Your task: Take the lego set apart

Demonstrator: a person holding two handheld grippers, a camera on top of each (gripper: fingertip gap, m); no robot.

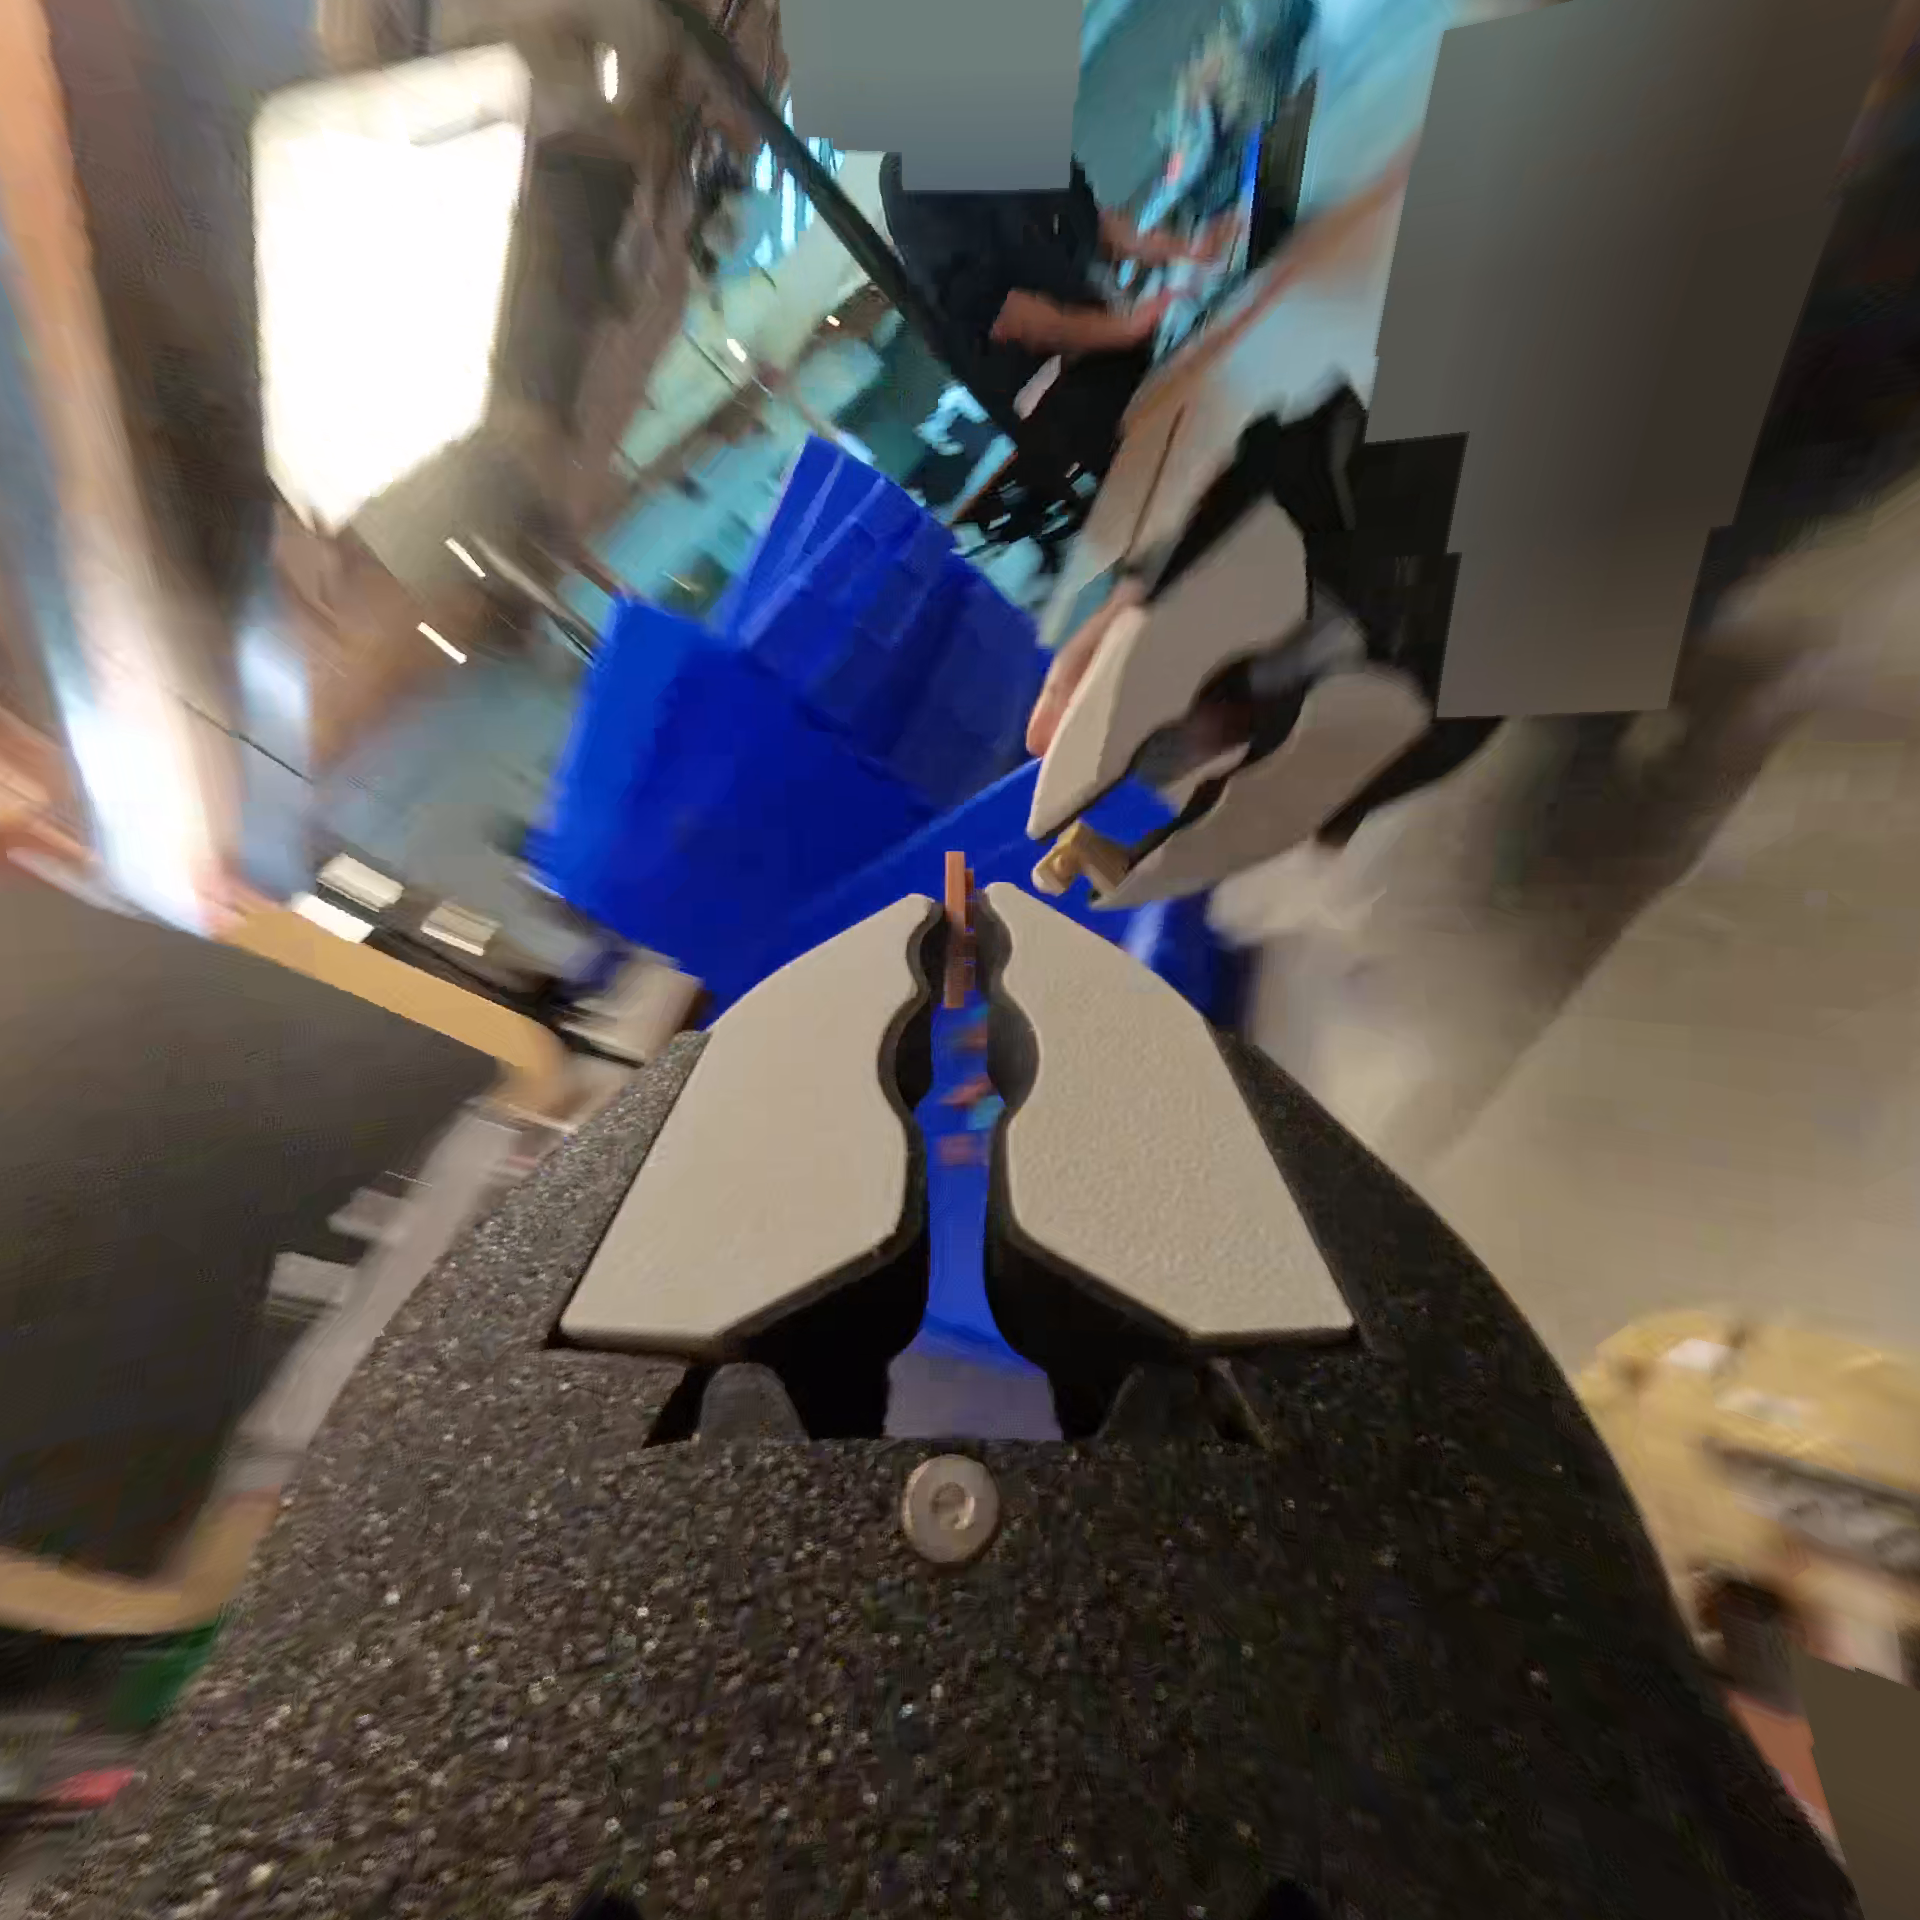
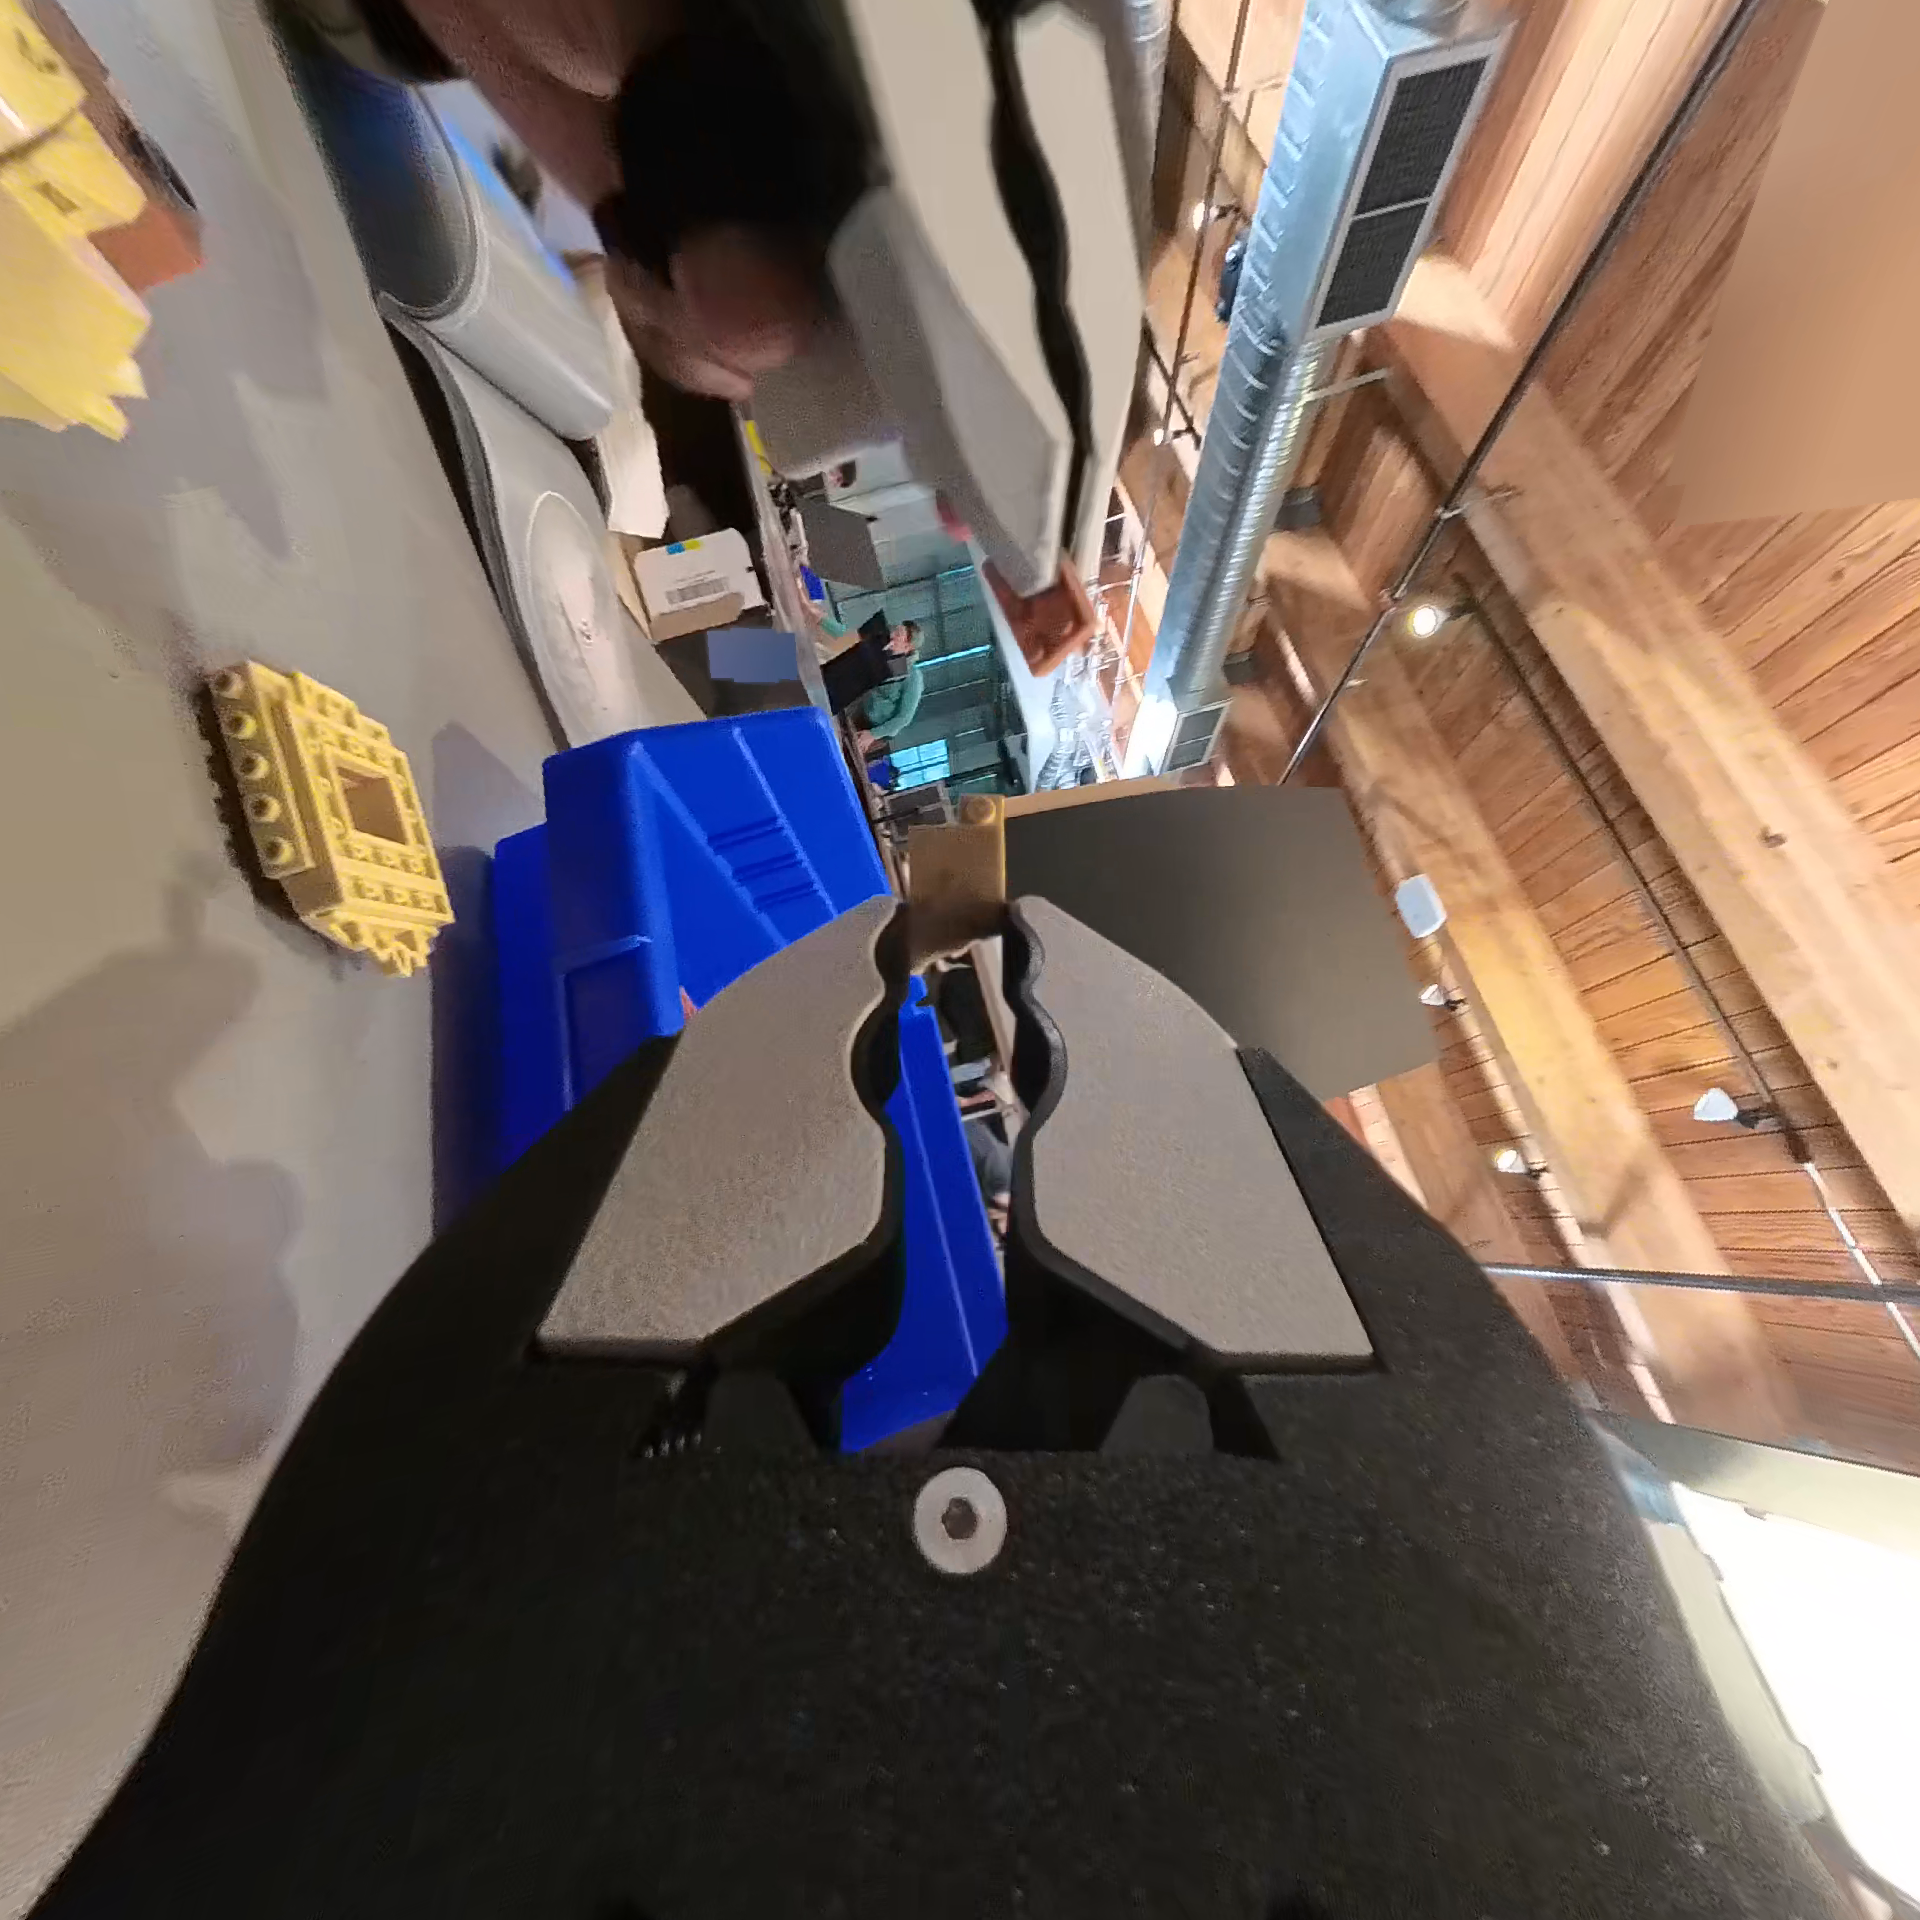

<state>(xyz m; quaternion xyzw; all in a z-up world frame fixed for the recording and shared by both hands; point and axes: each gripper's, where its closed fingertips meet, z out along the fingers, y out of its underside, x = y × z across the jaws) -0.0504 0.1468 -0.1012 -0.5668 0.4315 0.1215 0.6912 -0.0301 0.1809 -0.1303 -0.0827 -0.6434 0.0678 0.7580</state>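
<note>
My left gripper (image 1: 961,914) pinches a thin orange plate (image 1: 954,925) edge-on, its fingertips nearly together on it. My right gripper (image 2: 956,914) is clamped on a tan plate (image 2: 956,883) with one stud showing at its far end. Both are lifted above the blue bin (image 2: 675,914); in the left wrist view the right gripper (image 1: 1091,883) hangs just right of the orange plate, the two pieces near but apart. I judge this a mid-air pairing of the two pieces, which would call for squaring their faces. Left of the bin, a yellow brick frame (image 2: 332,821) lies on the grey surface (image 2: 156,1143).
</note>
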